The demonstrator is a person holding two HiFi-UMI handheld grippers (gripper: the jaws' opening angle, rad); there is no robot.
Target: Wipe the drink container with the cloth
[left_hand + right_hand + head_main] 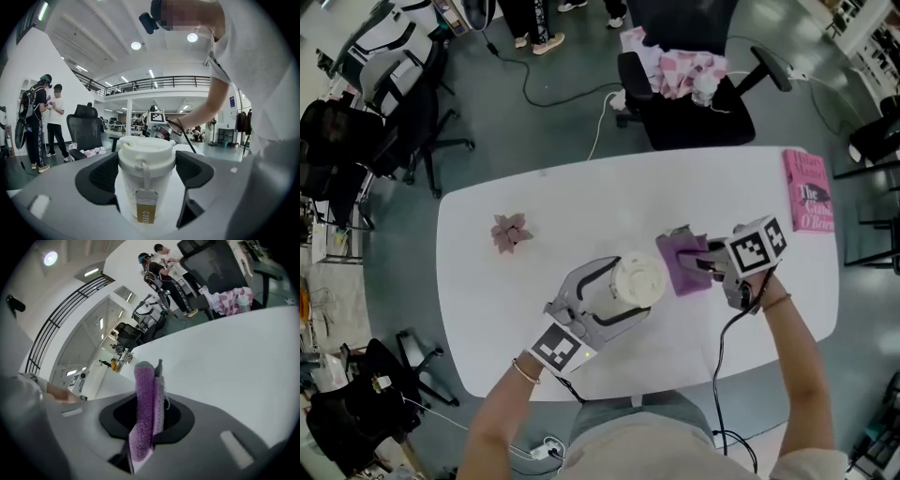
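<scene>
At the near edge of the white table the left gripper has its dark jaws pressed on either side of the cup, which stands upright between them; the cup is white with a white lid, and a tan tag hangs down its front on a strap; in the head view the jaws curve round the cup from the person's side. Just to the right of it the right gripper pinches the purple cloth; its jaws are closed on a folded edge that stands up between them, and the rest of the cloth spreads on the table toward the cup; the cloth's near edge lies just beside the lid, and whether the two touch cannot be told. Farther off to the left a small pink object lies alone on the table, well apart from both grippers; at the far right edge lies a pink book. Beyond the table stands a black chair with a pink checked fabric on its seat; people stand on the floor past it.
</scene>
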